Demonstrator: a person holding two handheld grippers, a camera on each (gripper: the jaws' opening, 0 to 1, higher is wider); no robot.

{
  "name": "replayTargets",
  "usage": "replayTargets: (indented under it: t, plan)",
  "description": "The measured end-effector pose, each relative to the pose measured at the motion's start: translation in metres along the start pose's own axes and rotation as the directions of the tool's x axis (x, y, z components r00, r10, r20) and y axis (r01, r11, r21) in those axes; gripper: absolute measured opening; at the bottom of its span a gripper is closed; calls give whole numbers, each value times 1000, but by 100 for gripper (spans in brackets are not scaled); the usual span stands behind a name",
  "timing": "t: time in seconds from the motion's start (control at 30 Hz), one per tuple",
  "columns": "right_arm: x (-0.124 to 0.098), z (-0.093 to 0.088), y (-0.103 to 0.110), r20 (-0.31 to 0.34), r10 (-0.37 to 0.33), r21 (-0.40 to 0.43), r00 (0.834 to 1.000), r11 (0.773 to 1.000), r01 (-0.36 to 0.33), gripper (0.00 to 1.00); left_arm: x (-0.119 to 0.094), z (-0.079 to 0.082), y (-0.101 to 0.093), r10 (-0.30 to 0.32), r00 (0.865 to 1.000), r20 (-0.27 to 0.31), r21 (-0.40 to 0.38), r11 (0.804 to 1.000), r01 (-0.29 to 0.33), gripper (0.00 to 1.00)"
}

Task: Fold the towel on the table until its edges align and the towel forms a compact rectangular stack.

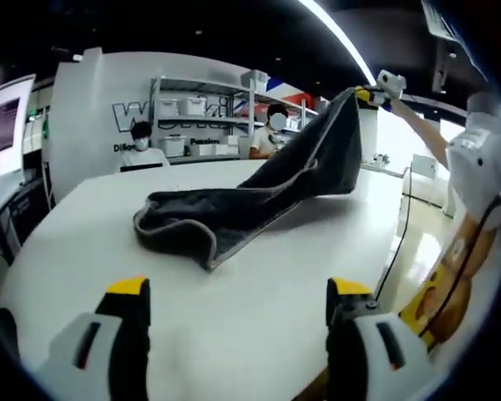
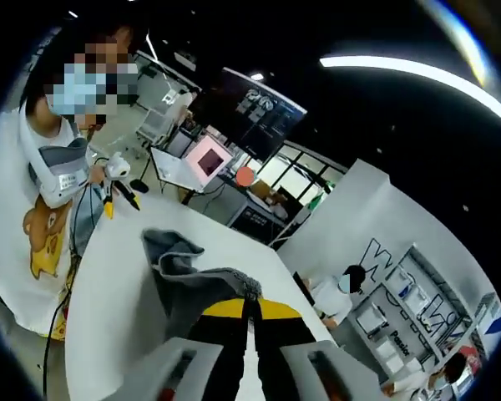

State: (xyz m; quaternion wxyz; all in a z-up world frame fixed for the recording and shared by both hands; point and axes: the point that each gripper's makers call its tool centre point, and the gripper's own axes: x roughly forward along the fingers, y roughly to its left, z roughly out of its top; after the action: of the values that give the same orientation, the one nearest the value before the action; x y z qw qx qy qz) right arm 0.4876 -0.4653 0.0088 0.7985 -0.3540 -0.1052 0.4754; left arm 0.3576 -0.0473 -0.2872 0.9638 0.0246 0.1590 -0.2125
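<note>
R gripper (image 2: 249,313) clamped on towel (image 1: 259,192) corner, lifted off table (image 1: 234,317); L gripper (image 1: 234,313) apart (soft, floppy, so grab corners).

Towel (image 1: 234,217): lying on the bench (image 1: 259,334) ahead of the left tool (image 1: 234,322), one corner hanging from the right tool (image 1: 382,88), raised beyond.

I can read only fragments: large dark letters "W" on the white wall (image 1: 92,109), upper left; smaller print below it is illegible.
</note>
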Motion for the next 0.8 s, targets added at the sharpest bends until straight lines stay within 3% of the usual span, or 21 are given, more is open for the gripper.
replayTargets:
  t: [0.17, 0.33, 0.47, 0.53, 0.57, 0.63, 0.8]
  plan:
    - [6, 9, -25, 9, -70, -30, 998, 997, 70, 2, 0, -2, 1, 2, 1000, 2, -4, 1000, -2, 91]
    - [24, -14, -50, -54, -135, 7, 989, 991, 136, 2, -2, -4, 4, 9, 1000, 2, -11, 1000, -9, 91]
    - [53, -61, -72, -169, -178, 42, 969, 981, 188, 2, -2, -5, 5, 15, 1000, 0, -16, 1000, -15, 91]
    - [71, -94, -78, -253, -171, 58, 952, 980, 191, 2, -3, -6, 6, 16, 1000, 1, -17, 1000, -16, 91]
    - [74, -99, -79, -263, -173, 59, 949, 979, 194, 2, -3, -6, 6, 18, 1000, 0, -19, 1000, -18, 91]
    - [102, -146, -82, -356, -154, 82, 922, 977, 195, 2, -3, -7, 7, 22, 1000, -2, -22, 1000, -22, 91]
    - [145, -203, -80, -436, -114, 126, 893, 975, 186, 2, -2, -11, 9, 33, 999, -17, -30, 999, -34, 91]
